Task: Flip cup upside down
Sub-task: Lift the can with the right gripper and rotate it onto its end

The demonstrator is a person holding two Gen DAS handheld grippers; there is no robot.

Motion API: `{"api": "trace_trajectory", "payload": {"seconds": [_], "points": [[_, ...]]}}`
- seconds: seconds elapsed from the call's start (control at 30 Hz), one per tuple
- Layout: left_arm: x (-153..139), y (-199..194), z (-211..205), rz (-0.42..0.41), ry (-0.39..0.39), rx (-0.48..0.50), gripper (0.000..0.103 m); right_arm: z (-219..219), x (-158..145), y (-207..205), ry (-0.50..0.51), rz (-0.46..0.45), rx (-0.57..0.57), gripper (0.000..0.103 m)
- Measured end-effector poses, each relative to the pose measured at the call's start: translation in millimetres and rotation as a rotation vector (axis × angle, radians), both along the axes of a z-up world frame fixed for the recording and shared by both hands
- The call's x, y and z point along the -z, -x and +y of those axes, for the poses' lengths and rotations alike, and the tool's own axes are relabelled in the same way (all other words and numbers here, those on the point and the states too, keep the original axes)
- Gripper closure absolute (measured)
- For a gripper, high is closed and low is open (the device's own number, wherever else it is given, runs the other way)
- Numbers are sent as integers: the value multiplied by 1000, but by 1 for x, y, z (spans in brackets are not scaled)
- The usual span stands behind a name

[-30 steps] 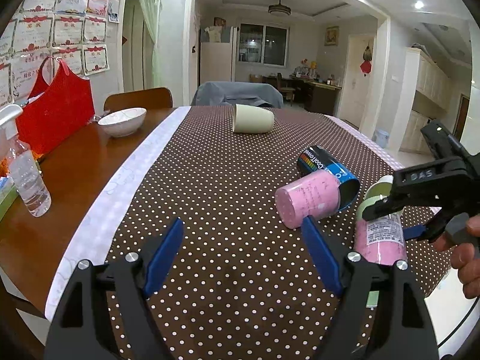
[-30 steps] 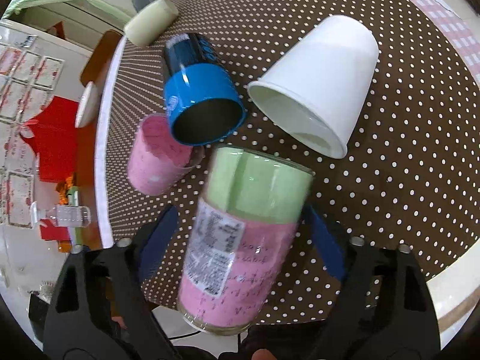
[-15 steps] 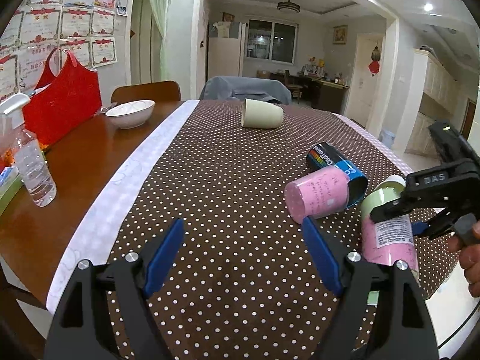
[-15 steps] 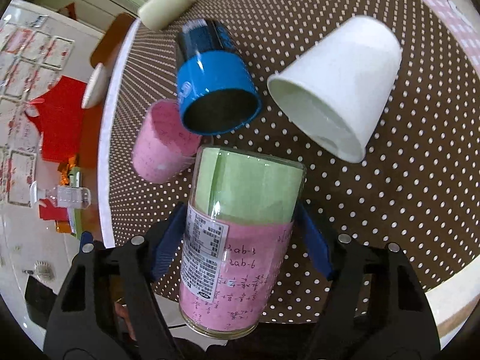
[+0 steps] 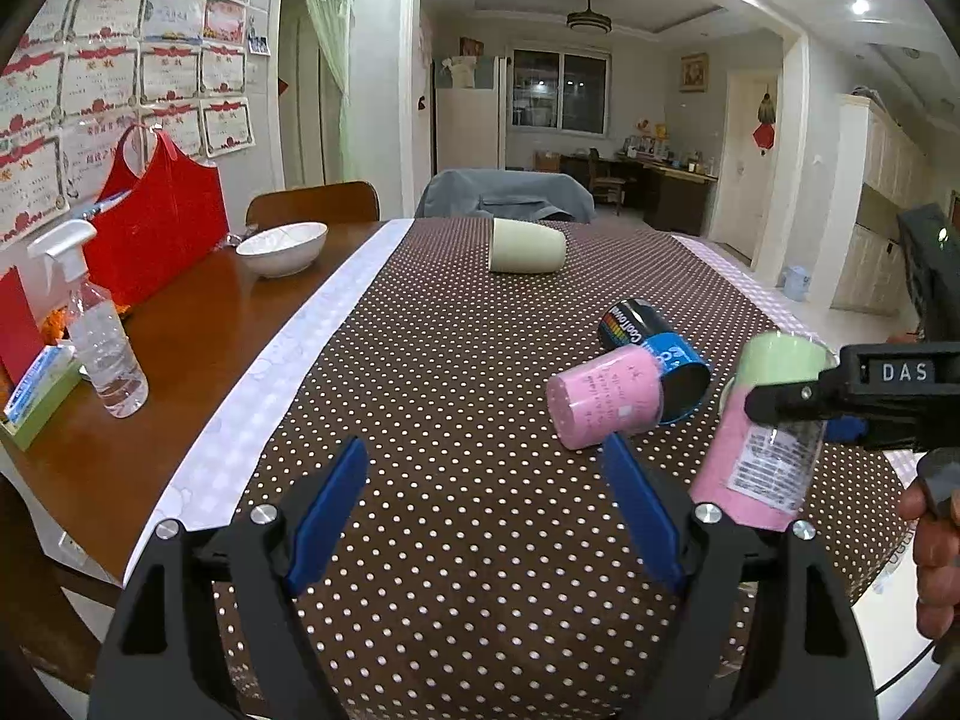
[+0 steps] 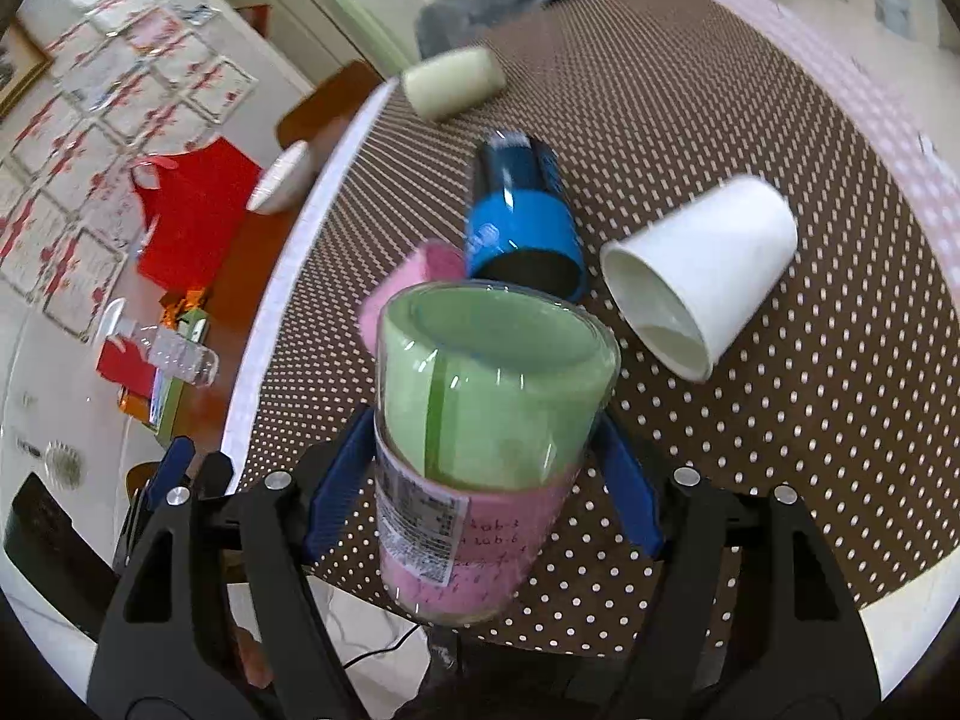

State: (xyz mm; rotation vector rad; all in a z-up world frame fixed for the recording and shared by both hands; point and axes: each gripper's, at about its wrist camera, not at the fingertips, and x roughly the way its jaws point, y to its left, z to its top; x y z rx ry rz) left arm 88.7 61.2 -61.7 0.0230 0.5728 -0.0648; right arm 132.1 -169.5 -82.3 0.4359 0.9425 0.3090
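Green-and-pink cup [image 6: 480, 450], clamped in the right gripper [image 6: 483, 480], tilts above the desk's [image 5: 420, 360] near right edge. Blue cup [image 6: 522, 222] and white cup [image 6: 702, 264] lie beyond. Left gripper [image 5: 486, 510] spread, holding nothing.

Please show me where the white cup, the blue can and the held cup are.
white cup [image 6: 714, 258], right wrist view, outer side wall.
blue can [image 6: 519, 228], right wrist view, blue band.
held cup [image 6: 492, 402], right wrist view, green upper part.

Left gripper [image 5: 483, 504]: black frame, blue finger pads, silver screws. Right gripper [image 6: 483, 480] same, white "DAS" marking; bare-skinned hand [image 5: 936, 564].
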Motion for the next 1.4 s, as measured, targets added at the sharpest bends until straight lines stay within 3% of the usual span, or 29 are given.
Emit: {"api": "trace_trajectory", "payload": {"seconds": [0.4,0.67,0.93,1.4], "points": [[-20,23,-15,-38,-27,-26,23,6,-49,28,149,-348,3,33],[-23,27,-18,-45,-14,-27,23,18,-52,33,305,-490,11,33],[-23,29,-14,-43,0,-36,23,36,-37,23,408,-502,-29,33],[-18,29,-10,-32,4,-41,23,43,-18,5,454,-442,-51,32]]}}
